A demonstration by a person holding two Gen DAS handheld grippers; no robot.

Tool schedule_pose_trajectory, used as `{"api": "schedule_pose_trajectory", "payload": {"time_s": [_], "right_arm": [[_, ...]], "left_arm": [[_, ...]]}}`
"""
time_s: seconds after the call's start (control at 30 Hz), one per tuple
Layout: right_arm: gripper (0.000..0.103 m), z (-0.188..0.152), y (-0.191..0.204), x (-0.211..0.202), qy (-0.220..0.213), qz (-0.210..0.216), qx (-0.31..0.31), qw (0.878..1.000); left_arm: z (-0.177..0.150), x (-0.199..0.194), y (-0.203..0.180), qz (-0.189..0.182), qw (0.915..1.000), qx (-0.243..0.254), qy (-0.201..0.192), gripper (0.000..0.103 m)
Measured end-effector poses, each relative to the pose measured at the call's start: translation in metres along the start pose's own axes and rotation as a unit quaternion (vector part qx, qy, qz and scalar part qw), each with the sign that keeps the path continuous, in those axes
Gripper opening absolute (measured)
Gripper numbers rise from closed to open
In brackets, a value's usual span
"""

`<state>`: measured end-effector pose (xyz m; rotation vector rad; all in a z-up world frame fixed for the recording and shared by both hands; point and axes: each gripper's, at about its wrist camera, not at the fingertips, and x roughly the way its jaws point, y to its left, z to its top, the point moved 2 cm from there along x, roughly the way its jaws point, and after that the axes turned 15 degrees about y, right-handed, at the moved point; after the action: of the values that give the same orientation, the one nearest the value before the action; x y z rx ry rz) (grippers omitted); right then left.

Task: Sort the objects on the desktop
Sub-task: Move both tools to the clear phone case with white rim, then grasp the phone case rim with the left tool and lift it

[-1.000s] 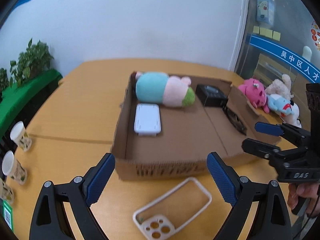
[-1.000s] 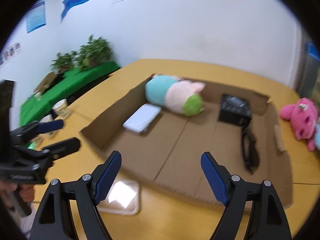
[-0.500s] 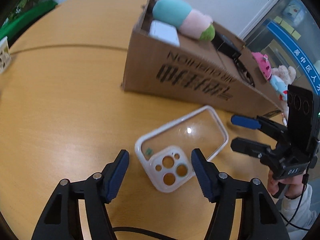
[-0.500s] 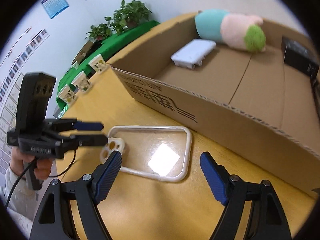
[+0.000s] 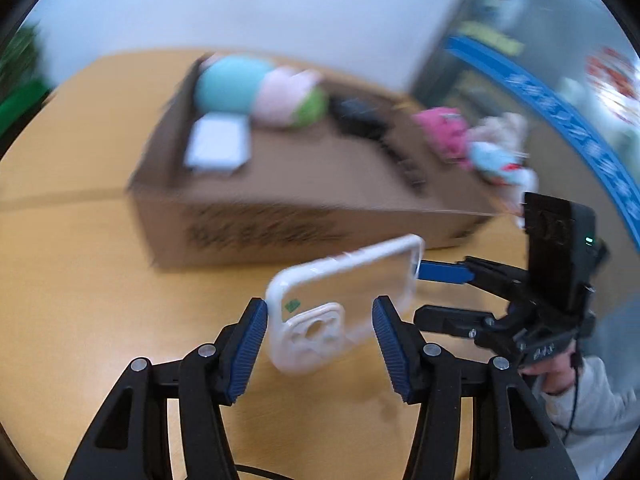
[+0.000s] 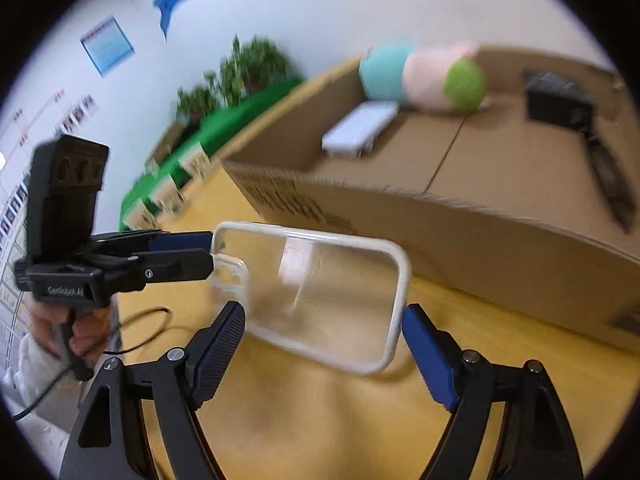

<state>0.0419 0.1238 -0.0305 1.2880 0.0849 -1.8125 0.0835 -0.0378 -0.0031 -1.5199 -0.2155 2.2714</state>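
A clear phone case with a white rim [image 5: 344, 300] is lifted off the wooden table, tilted. My left gripper [image 5: 320, 336] is shut on its camera-hole end; this also shows in the right wrist view [image 6: 200, 252]. My right gripper [image 6: 324, 344] is open, its fingers either side of the case's other end [image 6: 328, 292] without pressing it. Beyond stands a shallow cardboard box [image 5: 256, 220] holding a teal-pink-green plush [image 5: 260, 92], a white flat device [image 5: 218, 146] and a black object [image 6: 558, 100].
Pink, beige and blue plush toys [image 5: 472, 140] lie on the table right of the box. Paper cups [image 6: 160, 196] and green plants [image 6: 240, 72] stand at the far left. A cable [image 6: 132, 328] trails from the left gripper.
My left gripper closed on the phone case and lifted it off the table. My right gripper moved in around the case's far end. Both views are blurred by motion.
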Motion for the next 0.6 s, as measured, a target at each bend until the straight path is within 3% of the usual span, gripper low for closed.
{"api": "schedule_pose_trajectory", "payload": {"time_s": [0.1,0.2,0.37,0.5,0.6], "right_arm": [[0.082,-0.023,0.003,-0.035,-0.058,0.002,-0.004,0.998],[0.082,-0.043,0.005,-0.050,-0.074,0.003,-0.006,0.997],[0.076,-0.052,-0.015,-0.038,-0.044,-0.046,0.046,0.997],[0.058,-0.053,-0.026,-0.027,-0.012,-0.098,0.067,0.993],[0.047,-0.048,-0.028,-0.016,0.005,-0.131,0.064,0.989]], "left_arm": [[-0.001,-0.002,-0.011,-0.031,0.9988,0.037,-0.005,0.053],[-0.003,0.009,-0.007,-0.054,0.9983,0.020,0.012,0.053],[0.000,0.032,0.005,-0.038,0.9984,-0.001,0.043,0.053],[0.006,0.052,0.014,-0.007,0.9971,-0.023,0.072,0.052],[0.009,0.070,0.029,0.010,0.9926,-0.056,0.107,0.036]]}}
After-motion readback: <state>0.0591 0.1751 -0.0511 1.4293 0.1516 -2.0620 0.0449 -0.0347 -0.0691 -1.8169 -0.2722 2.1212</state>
